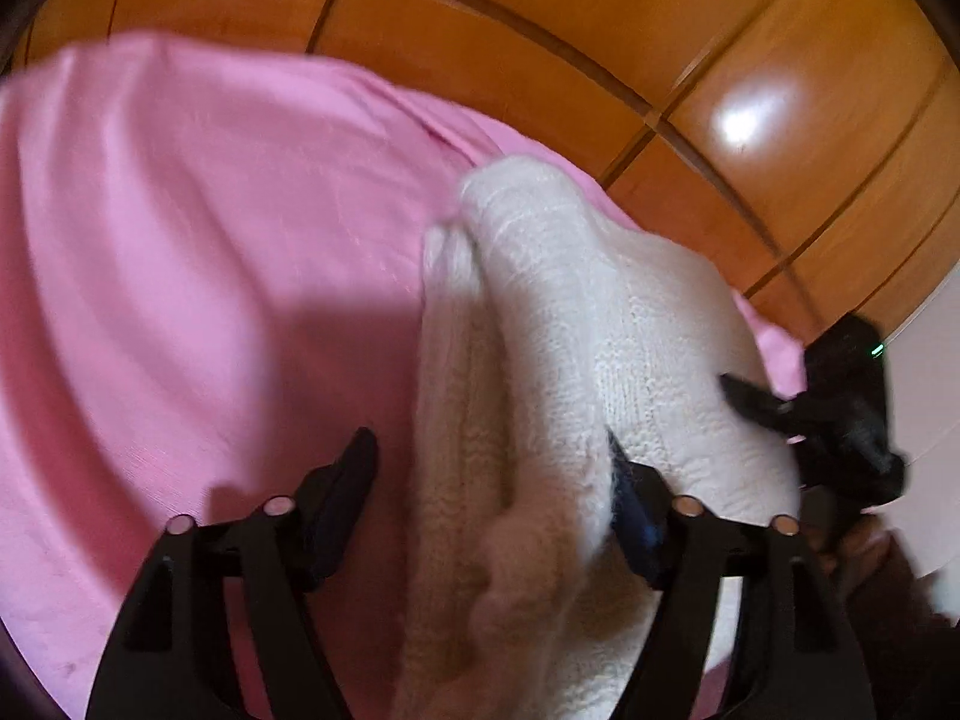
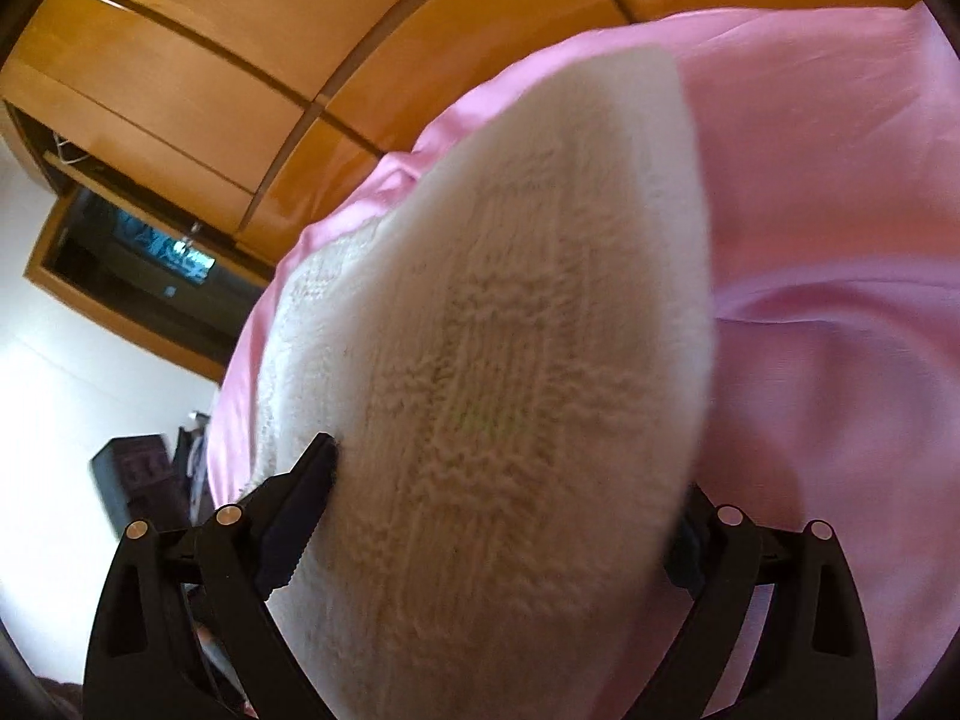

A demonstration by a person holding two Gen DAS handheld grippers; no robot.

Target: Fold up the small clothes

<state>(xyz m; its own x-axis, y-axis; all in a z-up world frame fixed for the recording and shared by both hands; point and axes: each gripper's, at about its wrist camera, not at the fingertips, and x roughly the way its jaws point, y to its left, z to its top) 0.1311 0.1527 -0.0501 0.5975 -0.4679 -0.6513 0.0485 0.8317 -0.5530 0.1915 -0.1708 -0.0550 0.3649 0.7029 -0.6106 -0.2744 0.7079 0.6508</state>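
Two grippers at one cream knit garment [image 1: 558, 360] lying on the pink sheet [image 1: 210, 240]. Left gripper [image 1: 492, 468] spread wide, knit bunched between its fingers at 5 o'clock. Right gripper [image 2: 504, 480] also wide, knit filling its gap. Wooden wardrobe [image 1: 600, 30] at 12 o'clock.

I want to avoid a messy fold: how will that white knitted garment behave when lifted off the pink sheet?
The white knitted garment probably flops: it already drapes in soft folds. Its fuzzy, loose knit should grip rather than slip, and looks light though bulky.
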